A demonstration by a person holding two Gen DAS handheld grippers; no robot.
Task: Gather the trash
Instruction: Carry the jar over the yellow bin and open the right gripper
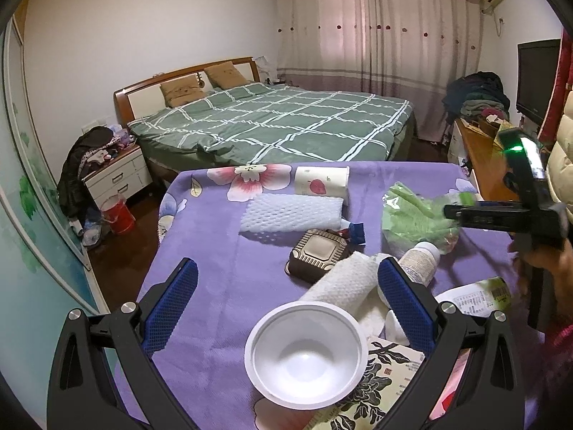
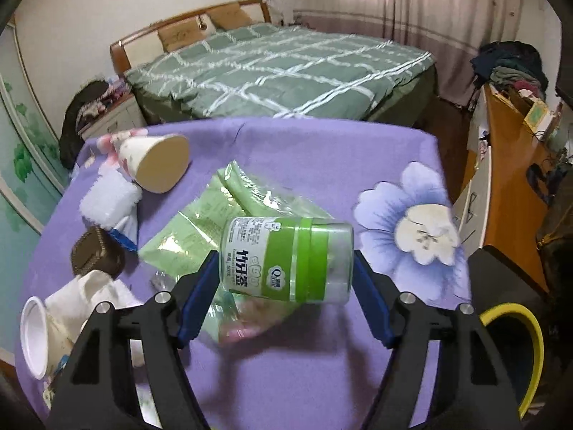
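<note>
Counter (image 2: 308,150), purple floral cloth: trash scattered.
Right claw (image 2: 286,268): pads at both ends of a clear green-labelled jar (image 2: 286,259), pinching it sideways over a green plastic bag (image 2: 200,225).
Left claw (image 1: 286,286): spread, empty, above a white bowl (image 1: 304,354) and paper roll (image 1: 343,281).

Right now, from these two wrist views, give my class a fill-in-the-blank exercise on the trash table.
The jar held sideways in the right gripper has a ___ label. The white bowl before the left gripper is ___. The tablecloth is ___ with flowers. Beyond it stands a ___ under a checked cover.
Missing words: green; empty; purple; bed.
</note>
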